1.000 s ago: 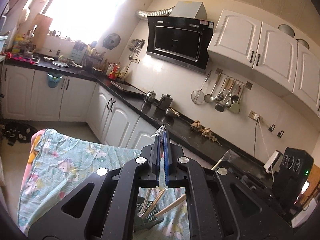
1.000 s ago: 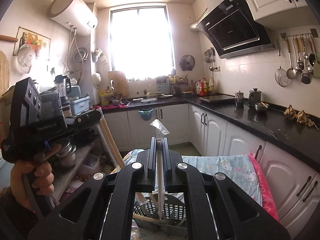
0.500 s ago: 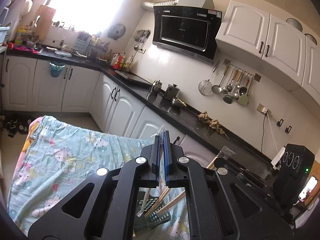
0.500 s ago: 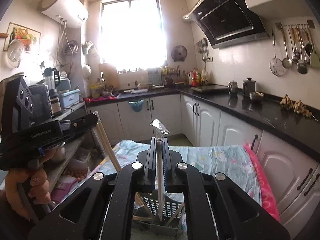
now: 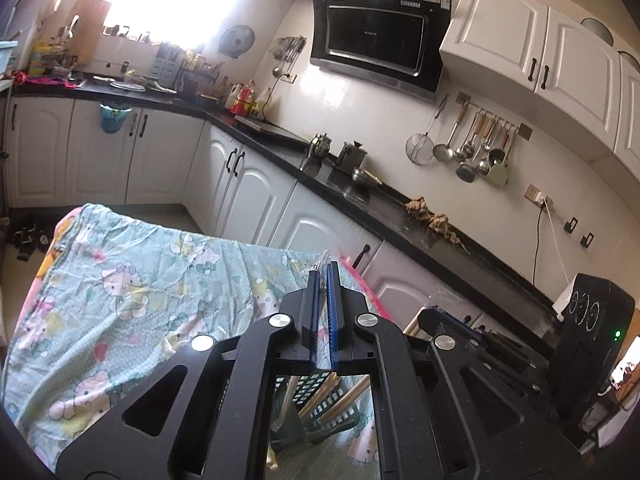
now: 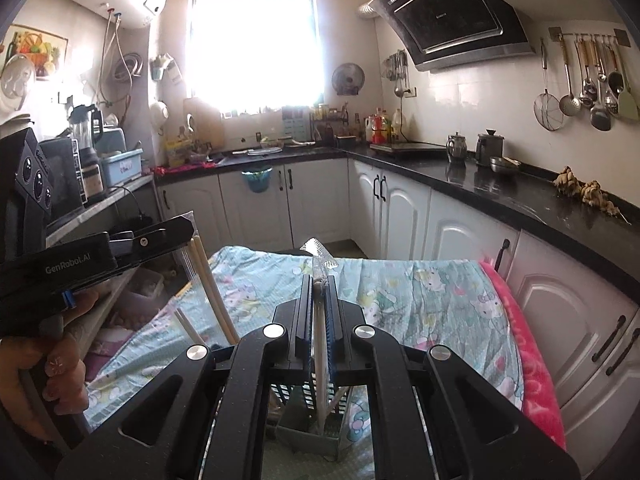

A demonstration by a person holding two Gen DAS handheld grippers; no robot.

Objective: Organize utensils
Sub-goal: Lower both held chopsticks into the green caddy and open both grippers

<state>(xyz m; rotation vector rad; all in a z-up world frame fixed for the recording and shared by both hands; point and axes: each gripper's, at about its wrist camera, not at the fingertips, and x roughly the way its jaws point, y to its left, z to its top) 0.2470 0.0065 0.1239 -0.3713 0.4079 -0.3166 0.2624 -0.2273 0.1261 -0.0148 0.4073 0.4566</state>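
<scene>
My right gripper [image 6: 319, 280] is shut on a wrapped white utensil [image 6: 320, 344] that hangs down into a grey-green slotted utensil holder [image 6: 310, 434] on the table. Its clear wrapper tip sticks up above the jaws. My left gripper [image 5: 324, 276] is shut on a clear wrapper [image 5: 319, 263]. In the right wrist view the left gripper [image 6: 176, 232] holds wrapped wooden chopsticks [image 6: 212, 288] slanting down at the left. In the left wrist view the holder [image 5: 320, 408] with wooden sticks shows beneath the jaws.
A table with a pale blue cartoon-print cloth [image 6: 420, 300] with a pink edge [image 6: 532, 360] carries the holder. Black countertops [image 6: 500, 196] and white cabinets [image 5: 248, 184] run along the walls. A shelf with appliances [image 6: 80, 168] stands at the left.
Both grippers have tilted down and shifted a little, so more of the table cloth shows. Both stay shut on their wrapped utensils.
</scene>
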